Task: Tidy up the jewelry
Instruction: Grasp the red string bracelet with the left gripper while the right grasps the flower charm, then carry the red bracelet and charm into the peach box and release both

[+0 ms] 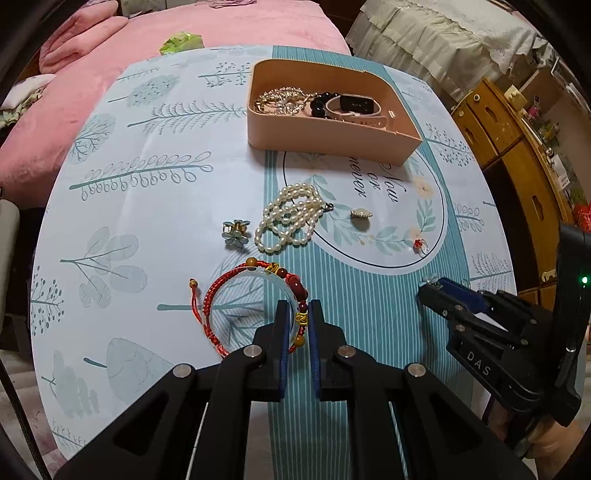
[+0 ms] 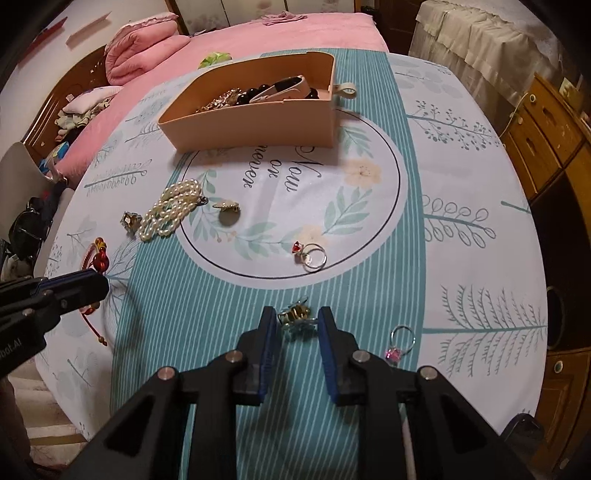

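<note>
Setting: a table under a pale tablecloth (image 1: 155, 155) printed with teal plants and a striped centre band; a pink bed (image 1: 155, 33) lies beyond it.
Red bracelet: the red cord bracelet (image 1: 221, 295) with amber and dark red beads lies flat on the cloth near the front edge, its beaded side between the left fingers.
Left gripper: the left gripper (image 1: 298, 314) reaches forward low over the table, fingers narrowed around the bracelet's beaded arc and a pale translucent bangle (image 1: 275, 282) lying with it; the blue pads look pressed on them.
Flower earring: a small gold and blue piece (image 2: 295, 318) sits on the striped band between the right fingers.
Right gripper: the right gripper (image 2: 297, 319) also points forward low, jaws apart with a gap on each side of the earring, not clamping it.
Nearby loose pieces: pearl strand (image 1: 291, 218), blue flower clip (image 1: 235, 232), shell-shaped gold piece (image 1: 361, 214), red-stone ring (image 2: 311, 255), pink-stone ring (image 2: 399, 343).
Box: a peach tray (image 1: 325, 133) farther back holds a gold chain, black beads and a watch.
</note>
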Tool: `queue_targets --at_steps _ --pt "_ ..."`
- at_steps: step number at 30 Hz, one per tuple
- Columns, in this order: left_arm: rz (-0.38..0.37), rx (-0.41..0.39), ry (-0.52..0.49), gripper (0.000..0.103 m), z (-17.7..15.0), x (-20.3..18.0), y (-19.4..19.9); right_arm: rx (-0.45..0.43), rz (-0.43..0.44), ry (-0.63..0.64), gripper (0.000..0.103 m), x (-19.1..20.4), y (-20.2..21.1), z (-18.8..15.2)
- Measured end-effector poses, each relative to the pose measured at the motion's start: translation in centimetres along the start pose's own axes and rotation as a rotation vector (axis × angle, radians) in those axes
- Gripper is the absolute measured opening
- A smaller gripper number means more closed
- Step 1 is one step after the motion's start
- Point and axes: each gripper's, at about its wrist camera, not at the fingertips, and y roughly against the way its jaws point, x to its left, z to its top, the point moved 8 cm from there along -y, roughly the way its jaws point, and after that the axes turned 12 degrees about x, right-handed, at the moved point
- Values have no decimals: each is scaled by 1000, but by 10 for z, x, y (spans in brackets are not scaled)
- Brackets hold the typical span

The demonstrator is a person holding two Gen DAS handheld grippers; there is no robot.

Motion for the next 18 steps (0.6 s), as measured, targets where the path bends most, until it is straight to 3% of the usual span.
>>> queue_targets --at_steps 7,18 --pt "-3 -59 -7 7 16 2 25 -26 58 -38 23 2 19 4" --pt "-61 -198 31 7 101 11 70 -149 159 -60 23 9 69 63"
